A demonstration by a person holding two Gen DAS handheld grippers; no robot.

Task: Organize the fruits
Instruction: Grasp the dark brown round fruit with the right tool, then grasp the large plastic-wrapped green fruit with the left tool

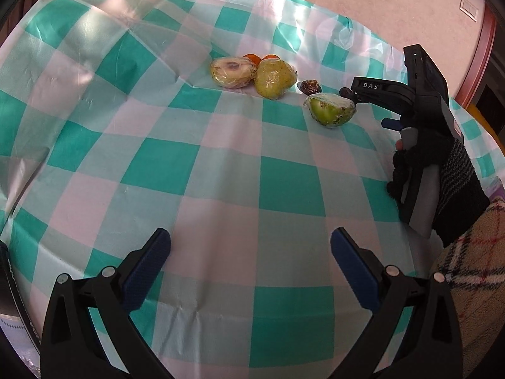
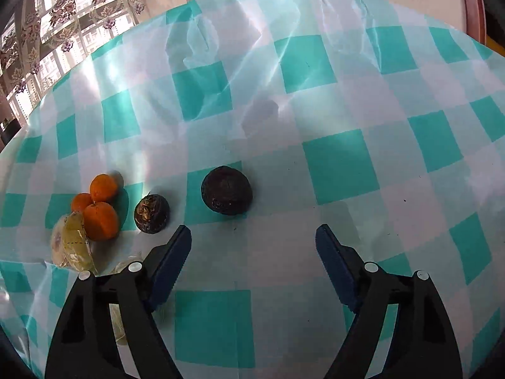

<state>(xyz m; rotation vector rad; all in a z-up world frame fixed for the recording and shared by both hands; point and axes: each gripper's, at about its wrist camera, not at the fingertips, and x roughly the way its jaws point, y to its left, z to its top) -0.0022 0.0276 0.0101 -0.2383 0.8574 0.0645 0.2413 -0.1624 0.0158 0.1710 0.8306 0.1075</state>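
Note:
In the left wrist view, wrapped fruit halves lie far across the checked tablecloth [image 1: 202,164]: a pale cut half [image 1: 233,71], a yellow-green one [image 1: 275,78], a green half [image 1: 329,109], a small dark fruit [image 1: 311,87], and oranges [image 1: 252,58] behind. My left gripper [image 1: 249,271] is open and empty, well short of them. The right gripper's body [image 1: 410,94] hovers beside the green half. In the right wrist view, my right gripper [image 2: 252,252] is open and empty just before a large dark fruit [image 2: 226,194]. A smaller dark fruit [image 2: 151,213] and three oranges [image 2: 100,214] lie left.
The wrapped yellow halves [image 2: 74,246] lie at the left of the right wrist view, beside the left finger. A curtained window [image 2: 56,25] stands beyond the table's far edge. A pink wall [image 1: 394,3] and a wooden frame [image 1: 479,57] are behind the table.

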